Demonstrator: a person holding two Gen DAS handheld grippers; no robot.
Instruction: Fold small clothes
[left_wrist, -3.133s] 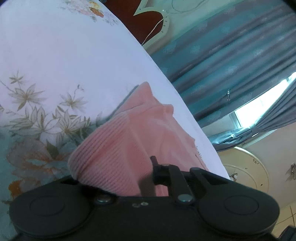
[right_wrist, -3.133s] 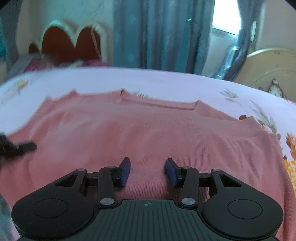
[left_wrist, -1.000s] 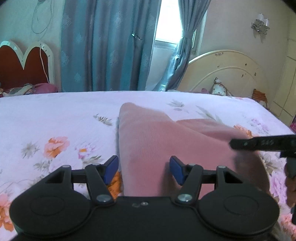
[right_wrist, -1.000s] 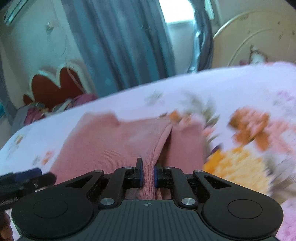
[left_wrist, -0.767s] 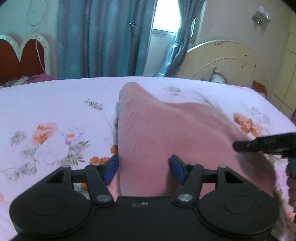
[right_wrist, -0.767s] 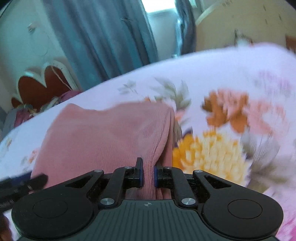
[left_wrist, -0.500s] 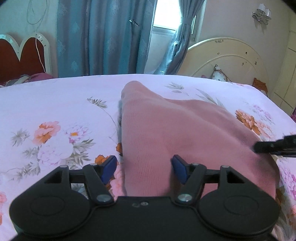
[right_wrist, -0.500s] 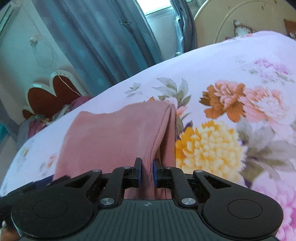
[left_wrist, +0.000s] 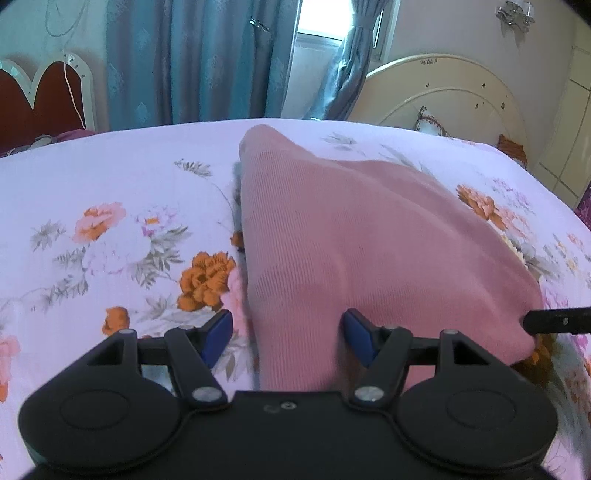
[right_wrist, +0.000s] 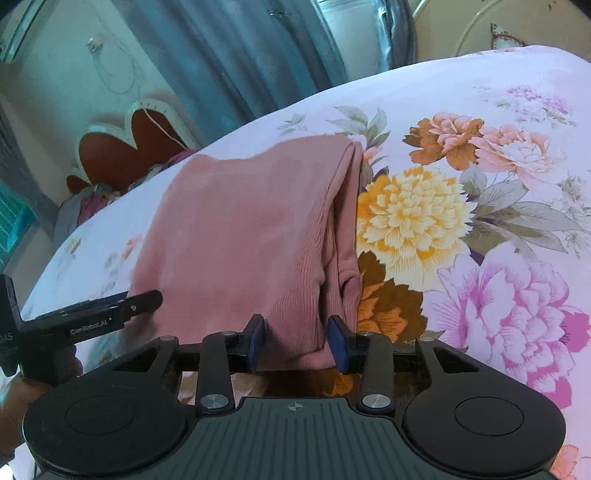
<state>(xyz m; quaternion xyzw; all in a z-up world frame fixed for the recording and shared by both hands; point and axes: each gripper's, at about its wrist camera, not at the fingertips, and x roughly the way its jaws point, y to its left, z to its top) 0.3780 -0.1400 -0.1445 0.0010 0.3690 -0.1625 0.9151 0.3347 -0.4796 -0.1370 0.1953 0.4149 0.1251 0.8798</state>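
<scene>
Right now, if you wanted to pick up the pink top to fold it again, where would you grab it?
Probably the near right corner of the top, where the folded layers stack into an edge. The right tool sits open right there, so I'd come in low from the near side and pinch all the layers together. The left tool, also open, could take the near left corner likewise.

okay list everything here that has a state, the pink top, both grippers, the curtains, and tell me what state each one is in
pink top: folded over, lying on the floral bedsheet, its near edge between the right gripper's open jaws.
left gripper: open, astride the top's near left edge.
right gripper: open, not clamping the top.
curtains: drawn, with a bright gap at the window.
</scene>
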